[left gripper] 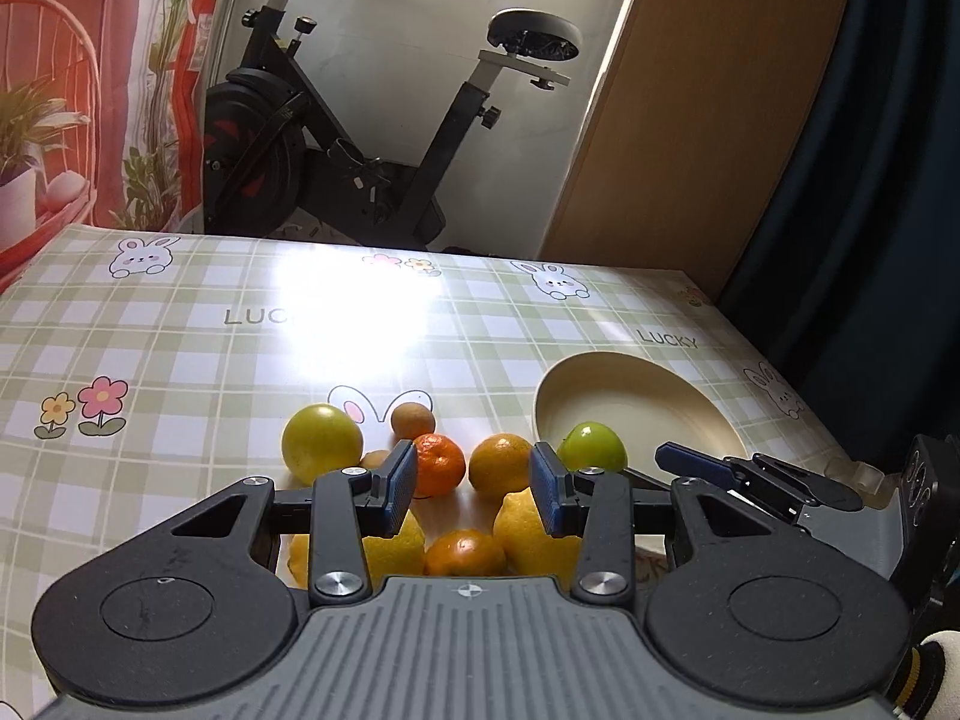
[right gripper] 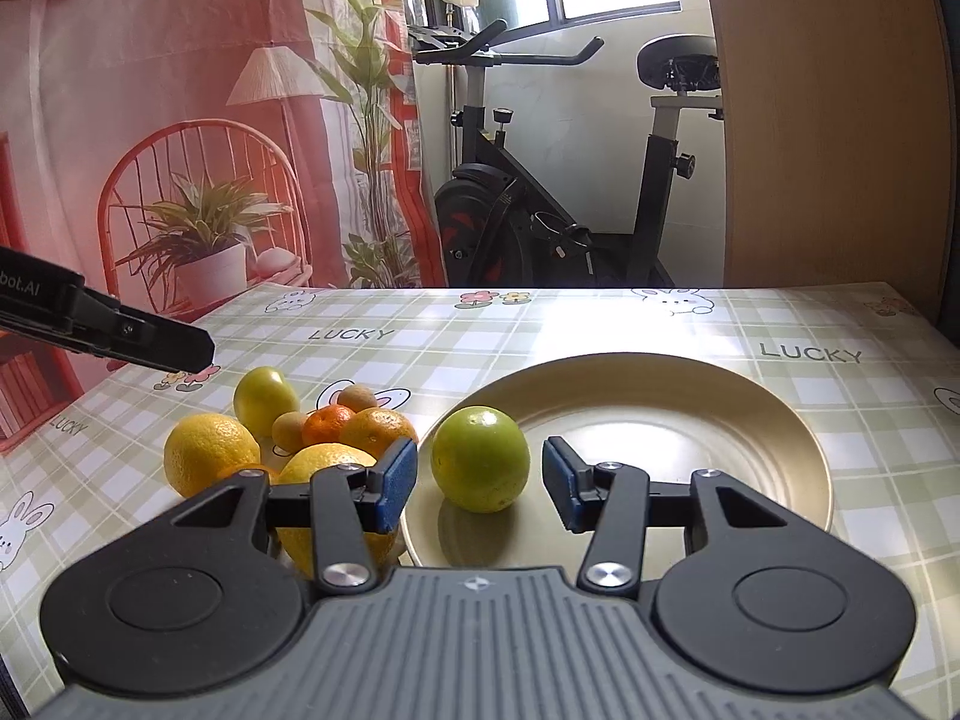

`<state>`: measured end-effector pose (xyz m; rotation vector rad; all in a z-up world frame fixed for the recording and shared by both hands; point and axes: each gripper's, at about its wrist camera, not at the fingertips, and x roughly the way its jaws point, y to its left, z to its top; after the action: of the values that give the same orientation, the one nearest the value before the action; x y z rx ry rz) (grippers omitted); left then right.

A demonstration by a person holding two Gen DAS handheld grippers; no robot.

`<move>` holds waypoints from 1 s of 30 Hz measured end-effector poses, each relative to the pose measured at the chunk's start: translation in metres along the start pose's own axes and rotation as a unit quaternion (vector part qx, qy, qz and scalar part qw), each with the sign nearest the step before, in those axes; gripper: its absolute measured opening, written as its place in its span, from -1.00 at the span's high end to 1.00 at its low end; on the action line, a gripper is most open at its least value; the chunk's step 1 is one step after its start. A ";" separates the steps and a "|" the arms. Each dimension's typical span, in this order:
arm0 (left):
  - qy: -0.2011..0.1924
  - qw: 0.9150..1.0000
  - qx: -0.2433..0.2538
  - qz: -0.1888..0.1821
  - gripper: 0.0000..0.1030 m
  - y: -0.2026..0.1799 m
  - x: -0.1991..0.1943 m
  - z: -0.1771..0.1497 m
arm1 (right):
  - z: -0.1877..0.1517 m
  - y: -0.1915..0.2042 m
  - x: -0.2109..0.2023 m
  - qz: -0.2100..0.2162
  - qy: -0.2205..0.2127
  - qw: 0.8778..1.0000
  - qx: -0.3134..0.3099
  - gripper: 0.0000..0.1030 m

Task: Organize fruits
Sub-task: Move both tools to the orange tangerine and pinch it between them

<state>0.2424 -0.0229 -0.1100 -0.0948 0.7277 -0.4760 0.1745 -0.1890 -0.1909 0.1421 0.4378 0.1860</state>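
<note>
Right wrist view: open right claw (right gripper: 480,483) flanks a round, dimpled green lime (right gripper: 480,459) on a smooth beige plate (right gripper: 750,420), centre frame; left claw (left gripper: 474,495) open over glossy citrus.

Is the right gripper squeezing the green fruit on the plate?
Apart. The right wrist view shows the green fruit resting on the plate between the right gripper, with plate showing in a gap at each open jaw.

One fruit (right gripper: 480,459) sat in the plate (right gripper: 750,420) between my right fingers (right gripper: 396,483); the other fruits (right gripper: 336,426) lay heaped left of it.
</note>
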 end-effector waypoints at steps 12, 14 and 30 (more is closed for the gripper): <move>0.010 0.999 -0.037 0.020 0.14 0.024 -0.019 -0.034 | -0.006 0.081 -0.011 0.095 0.020 0.991 -0.090 0.04; 0.009 0.998 -0.054 0.025 0.14 0.031 -0.021 -0.038 | -0.013 0.094 -0.008 0.107 0.028 0.987 -0.118 0.04; 0.031 0.996 -0.082 0.013 0.14 0.038 -0.011 -0.062 | -0.039 0.122 0.025 0.169 0.079 0.966 -0.176 -0.02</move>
<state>0.2091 0.0206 -0.1588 -0.2241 0.8282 -0.3945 0.1617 -0.0612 -0.2148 -0.1505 0.5301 0.6108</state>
